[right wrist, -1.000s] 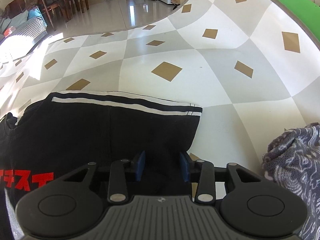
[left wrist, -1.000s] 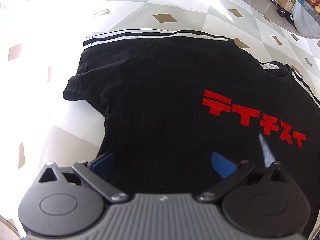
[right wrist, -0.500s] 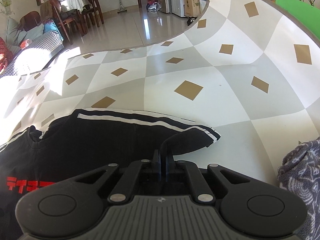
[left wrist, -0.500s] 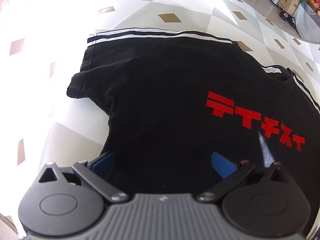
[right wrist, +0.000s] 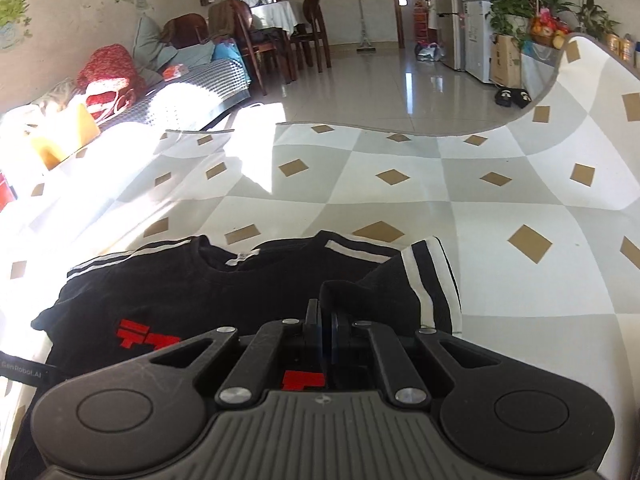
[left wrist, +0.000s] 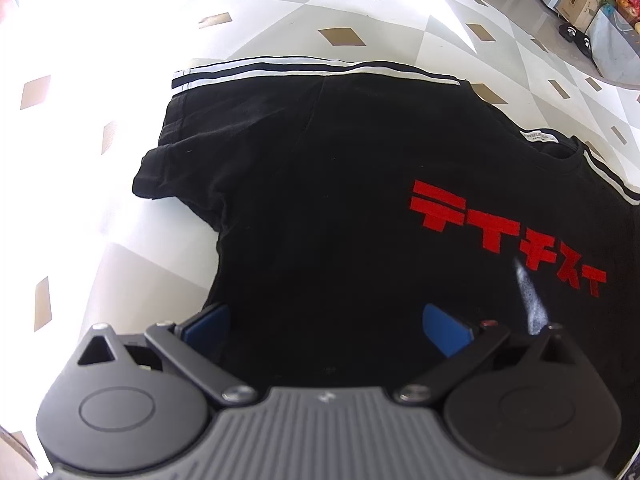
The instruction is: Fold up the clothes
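A black T-shirt (left wrist: pixel 320 208) with red lettering (left wrist: pixel 504 232) and white-striped shoulders lies flat on the checked tablecloth (left wrist: pixel 132 280). My left gripper (left wrist: pixel 326 322) is open, its blue pads wide apart just above the shirt's lower body. My right gripper (right wrist: pixel 325 320) is shut on the T-shirt's right sleeve (right wrist: pixel 404 280), which it has lifted and swung over the shirt's body (right wrist: pixel 160 304). The striped cuff (right wrist: pixel 432 276) stands up beside the fingers.
The tablecloth (right wrist: pixel 400 208) stretches far and right of the shirt. The table's far edge curves ahead in the right wrist view, with floor, chairs (right wrist: pixel 240 40) and a couch (right wrist: pixel 120 80) beyond.
My right gripper closed on the sleeve, then lifted it and carried it left over the shirt. The patterned grey cloth at right has left view. The left gripper has barely moved.
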A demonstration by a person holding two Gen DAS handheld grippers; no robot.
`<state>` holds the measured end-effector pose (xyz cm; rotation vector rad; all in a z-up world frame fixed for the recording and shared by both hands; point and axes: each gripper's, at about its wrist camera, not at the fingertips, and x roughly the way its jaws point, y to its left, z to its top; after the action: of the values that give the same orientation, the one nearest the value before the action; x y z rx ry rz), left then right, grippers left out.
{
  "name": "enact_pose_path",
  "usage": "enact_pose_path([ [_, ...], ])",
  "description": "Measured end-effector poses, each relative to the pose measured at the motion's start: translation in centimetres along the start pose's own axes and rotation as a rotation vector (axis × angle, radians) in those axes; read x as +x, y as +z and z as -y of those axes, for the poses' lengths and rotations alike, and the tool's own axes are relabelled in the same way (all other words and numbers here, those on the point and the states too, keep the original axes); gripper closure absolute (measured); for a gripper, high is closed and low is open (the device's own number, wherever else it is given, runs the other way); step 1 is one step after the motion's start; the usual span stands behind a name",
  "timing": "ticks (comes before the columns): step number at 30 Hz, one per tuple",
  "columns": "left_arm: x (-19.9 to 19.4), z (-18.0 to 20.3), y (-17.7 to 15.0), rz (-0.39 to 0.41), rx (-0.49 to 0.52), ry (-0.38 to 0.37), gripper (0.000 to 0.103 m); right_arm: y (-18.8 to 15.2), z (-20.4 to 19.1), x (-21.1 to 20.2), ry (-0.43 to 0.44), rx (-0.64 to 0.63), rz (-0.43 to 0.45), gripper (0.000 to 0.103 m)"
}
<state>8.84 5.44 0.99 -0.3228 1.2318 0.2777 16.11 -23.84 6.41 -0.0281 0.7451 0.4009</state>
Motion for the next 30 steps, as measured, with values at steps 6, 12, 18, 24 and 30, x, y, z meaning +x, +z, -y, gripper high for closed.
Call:
enact_pose_path([
  [6, -0.1, 0.2, 0.0, -0.001, -0.002, -0.013, 0.0, -0.8, -2.0, 1.4, 0.082, -0.041, -0.043, 0.089],
  [12, -0.1, 0.2, 0.0, -0.002, -0.004, -0.016, 0.0, -0.9, -2.2, 1.2, 0.158, -0.05, -0.054, 0.074],
  [18, -0.2, 0.1, -0.1, -0.001, -0.005, -0.021, 0.0, -1.3, -3.0, 1.7, 0.157, -0.095, -0.09, 0.07],
  [24, -0.2, 0.0, -0.1, -0.001, -0.012, -0.023, 0.0, -0.9, -5.5, 0.1, 0.054, -0.303, -0.015, 0.055],
  [30, -0.4, 0.2, -0.1, 0.001, -0.006, -0.027, 0.0, -2.7, -5.8, 2.1, 0.041, -0.377, -0.129, 0.055],
])
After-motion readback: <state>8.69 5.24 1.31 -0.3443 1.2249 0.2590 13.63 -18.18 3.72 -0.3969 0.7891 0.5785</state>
